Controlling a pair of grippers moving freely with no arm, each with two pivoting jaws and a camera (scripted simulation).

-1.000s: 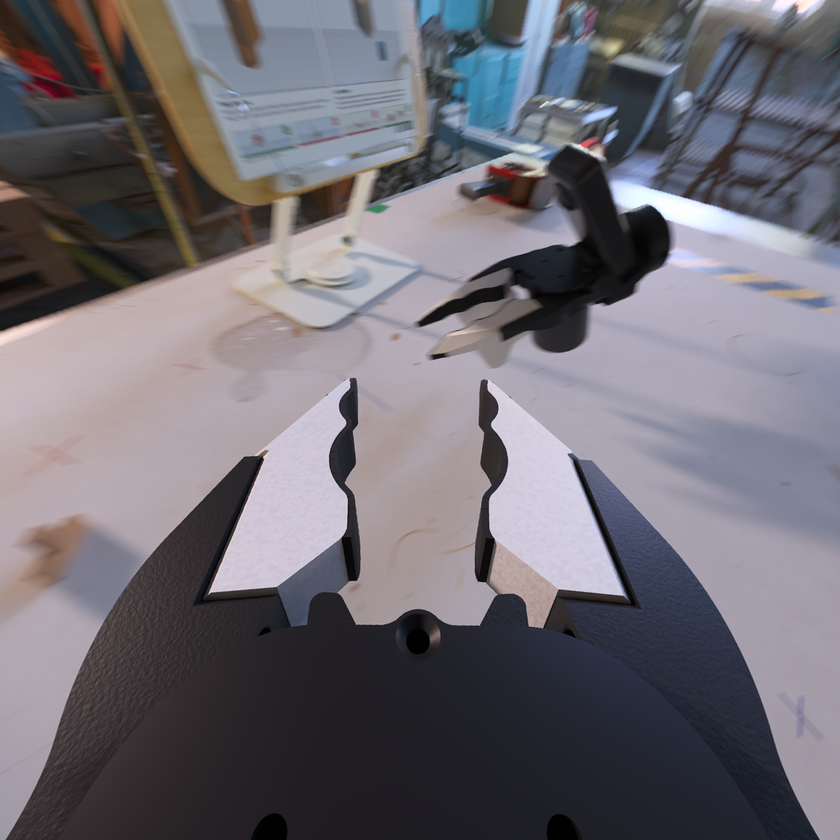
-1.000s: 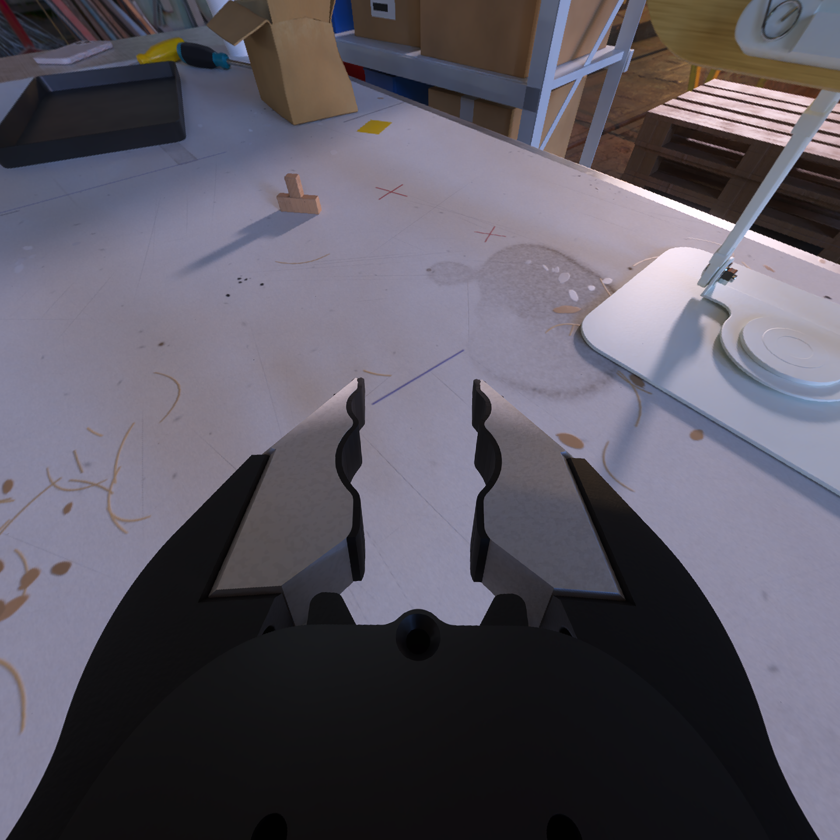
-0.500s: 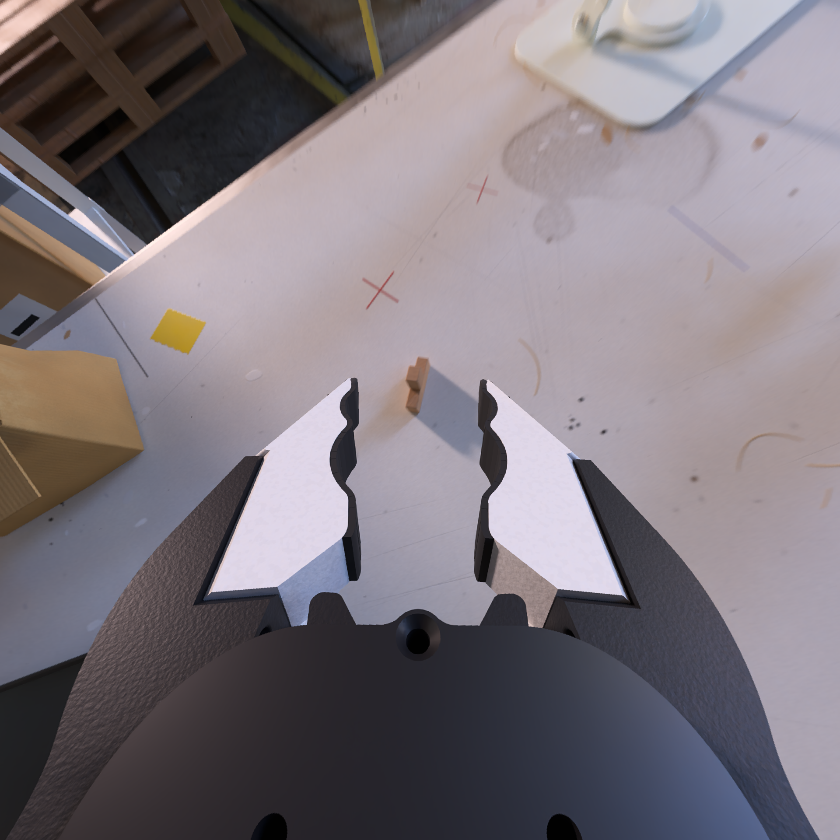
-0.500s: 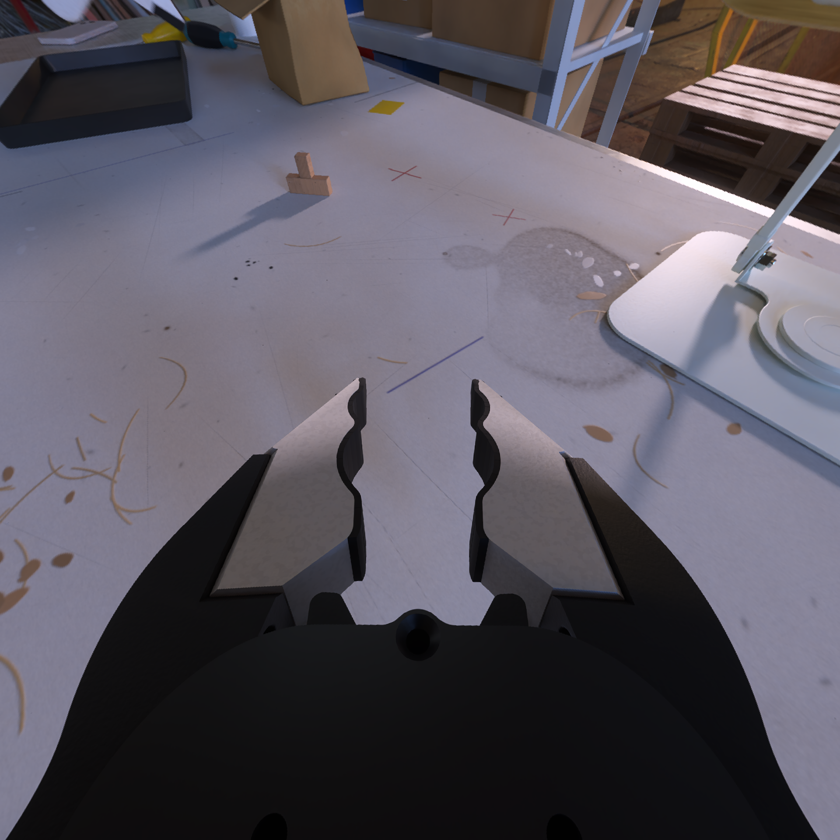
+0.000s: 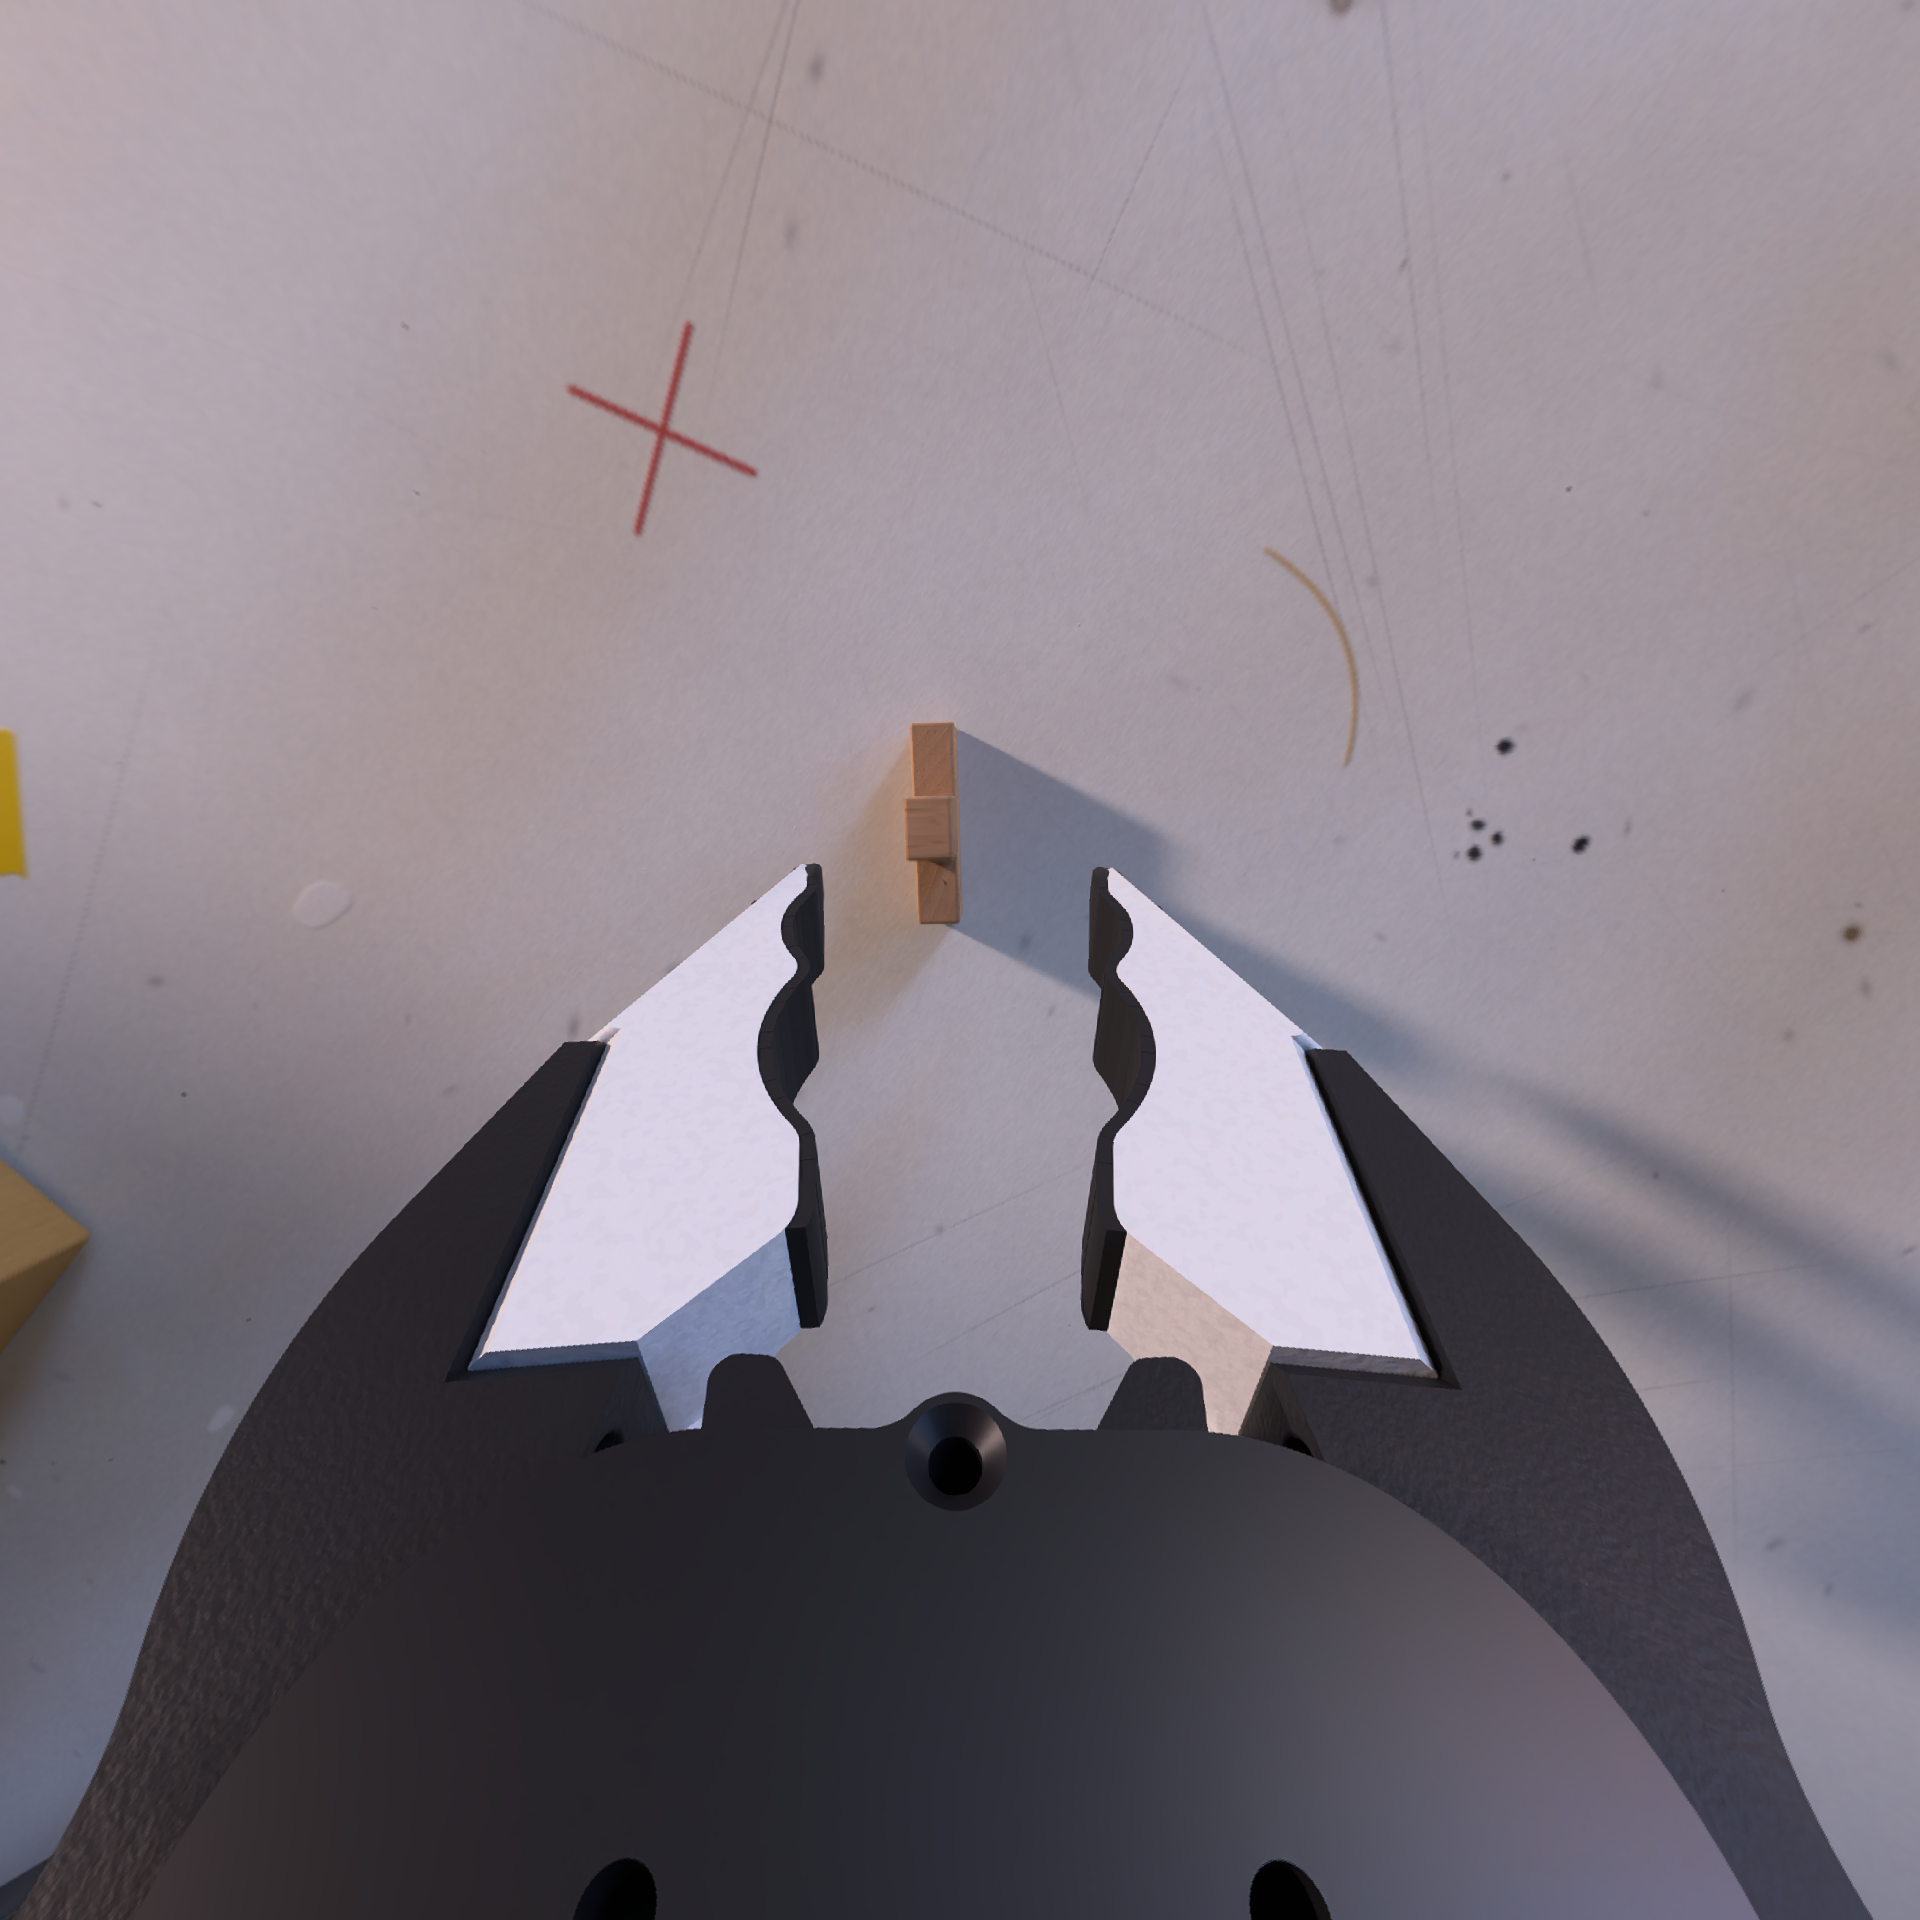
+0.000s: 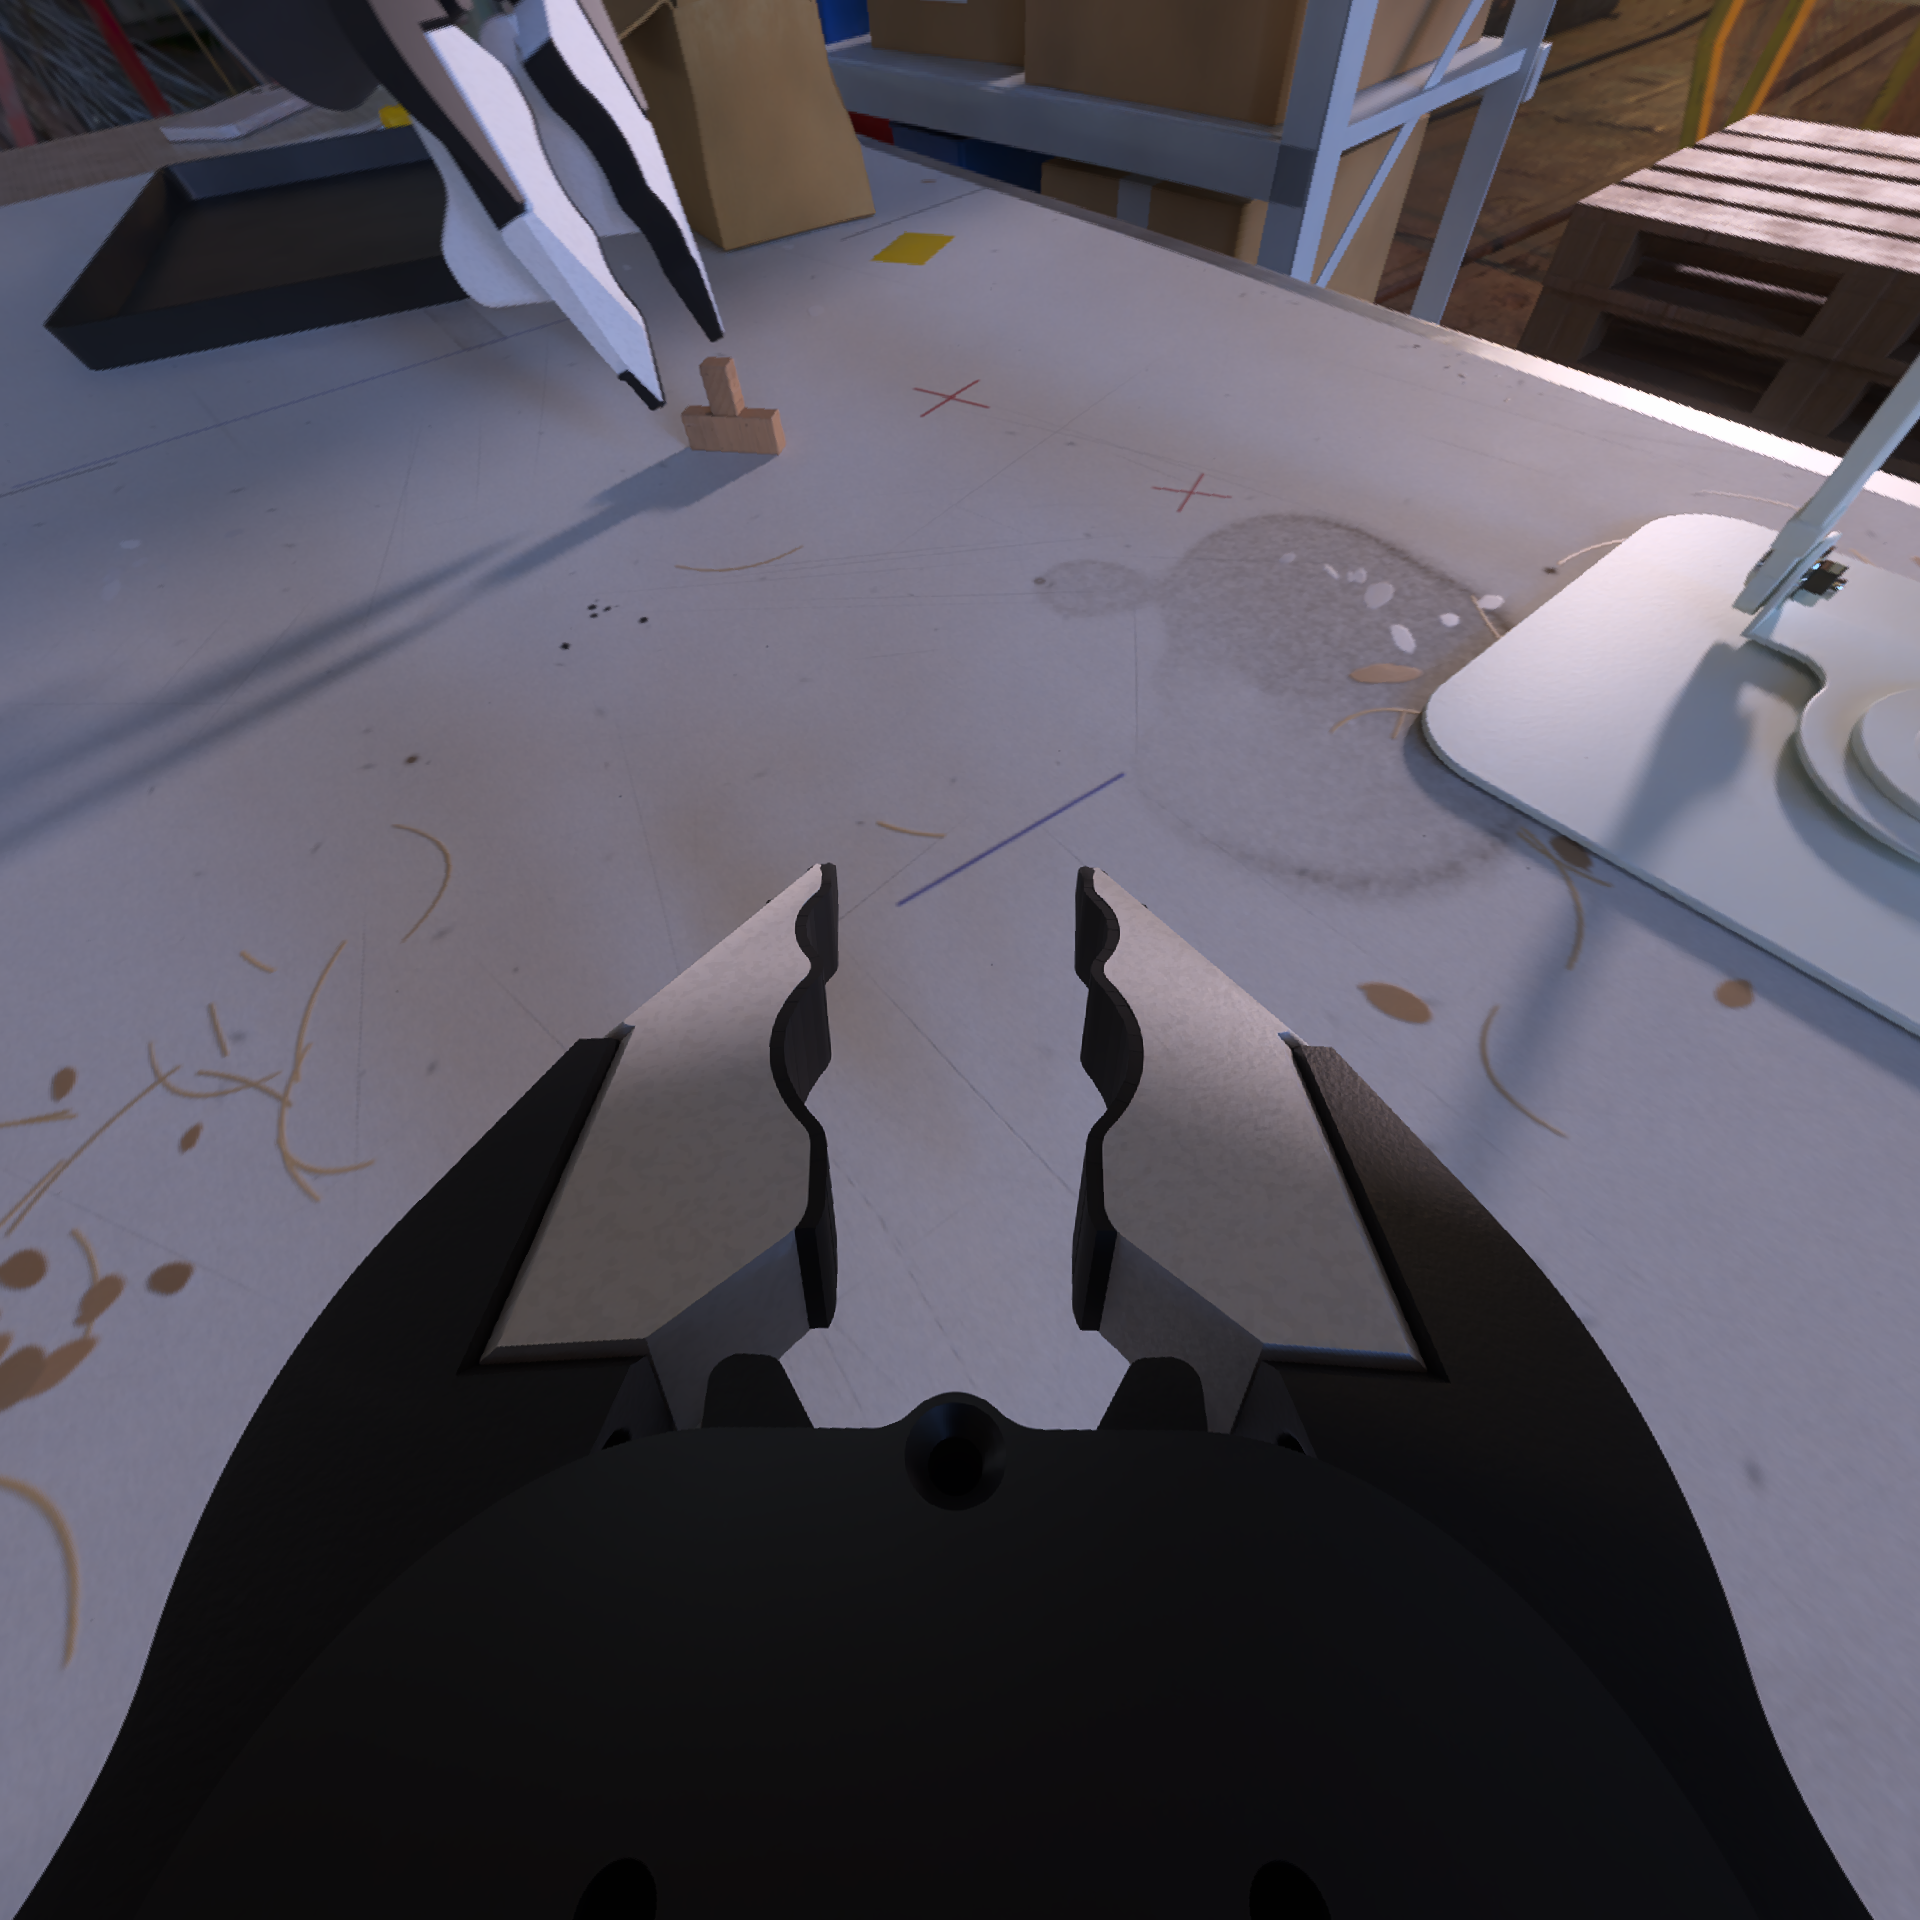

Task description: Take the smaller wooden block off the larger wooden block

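The left tongs (image 5: 954, 883) hang spread above the smaller wooden block (image 5: 928, 826), upright on the larger wooden block (image 5: 935, 821) just ahead of their tips. Closing off-centre could topple both blocks. The right tongs (image 6: 954, 883), also spread, stay well apart.

Right claw (image 6: 954, 883) parted above the desk (image 6: 727, 727), left claw (image 6: 681, 364) hovering just beside the smaller block (image 6: 720, 384) standing on the larger block (image 6: 734, 429)

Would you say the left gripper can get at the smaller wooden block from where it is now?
Probably yes: the left gripper is open just above the smaller wooden block, which stands upright on the larger wooden block, with nothing between them.
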